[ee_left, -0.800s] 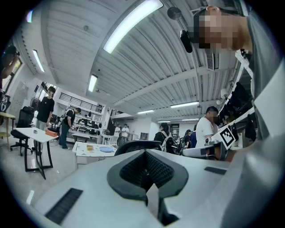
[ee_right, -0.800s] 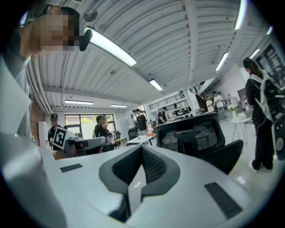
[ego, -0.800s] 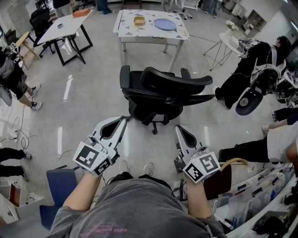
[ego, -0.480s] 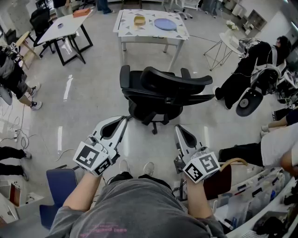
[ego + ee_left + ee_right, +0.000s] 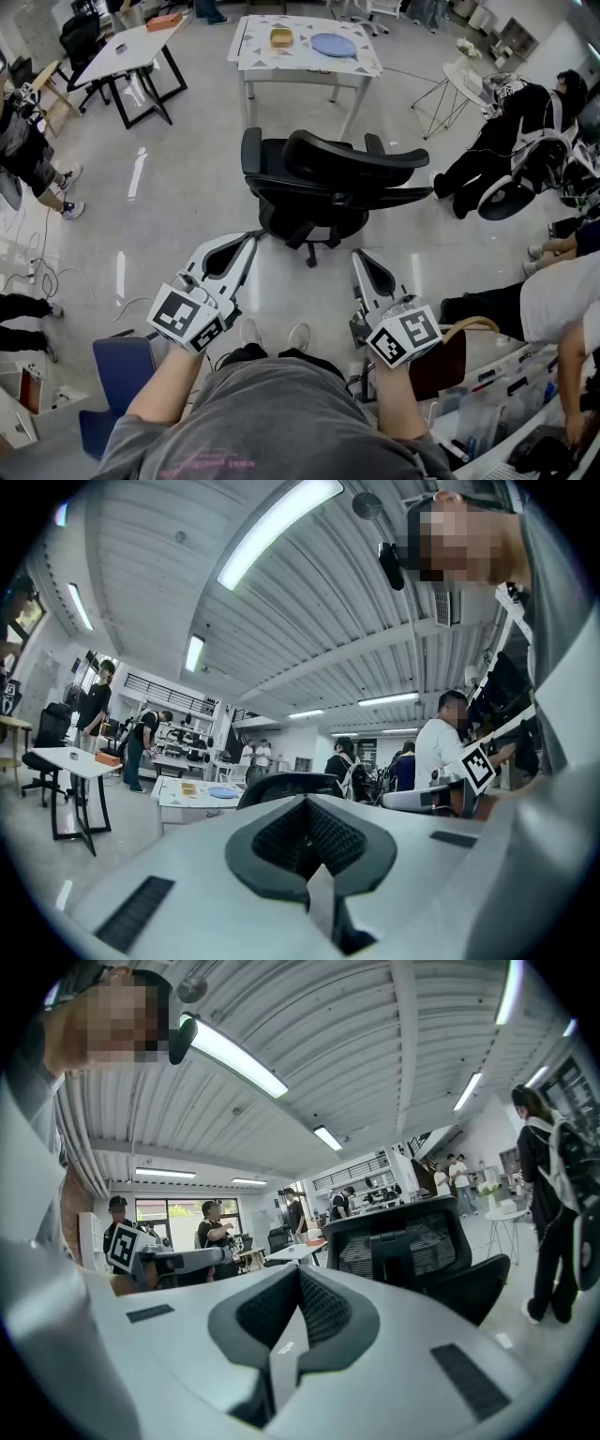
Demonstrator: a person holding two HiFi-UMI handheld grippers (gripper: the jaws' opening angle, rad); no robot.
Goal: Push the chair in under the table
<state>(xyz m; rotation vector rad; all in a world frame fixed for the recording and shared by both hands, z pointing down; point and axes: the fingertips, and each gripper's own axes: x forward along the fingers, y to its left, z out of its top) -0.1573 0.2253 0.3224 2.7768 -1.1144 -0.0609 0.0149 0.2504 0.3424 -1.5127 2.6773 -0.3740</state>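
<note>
the left gripper [image 5: 251, 242] has its two jaws pressed together with nothing between them; its own view shows the dark pads meeting in one seam. the right gripper [image 5: 360, 259] is the same, closed tight on nothing. both point level and forward, side by side in front of the person's grey shirt [image 5: 272, 422]. neither touches anything, and the chair stands just ahead of their tips, apart from them.

the chair [image 5: 328, 183] is a black office chair on castors, upright on the pale floor [image 5: 187, 187], with its mesh back turned toward the person. it sits out in the open, short of the table [image 5: 302, 60] that stands beyond it, and is not under the tabletop.

counted: two grippers, each bearing one marker cube, the left cube [image 5: 185, 319] and the right cube [image 5: 403, 337]. one black chair is in front. one white table has a patterned top, with two things on it, a blue plate [image 5: 333, 45] and a tan dish [image 5: 280, 39], near each other. a second white table [image 5: 122, 58] stands at the far left on black legs, with one orange thing [image 5: 164, 22] on it. one small side table [image 5: 466, 82] on wire legs stands at the right, near a seated person in black [image 5: 497, 141]. one blue seat [image 5: 122, 370] is low at the left.
</note>
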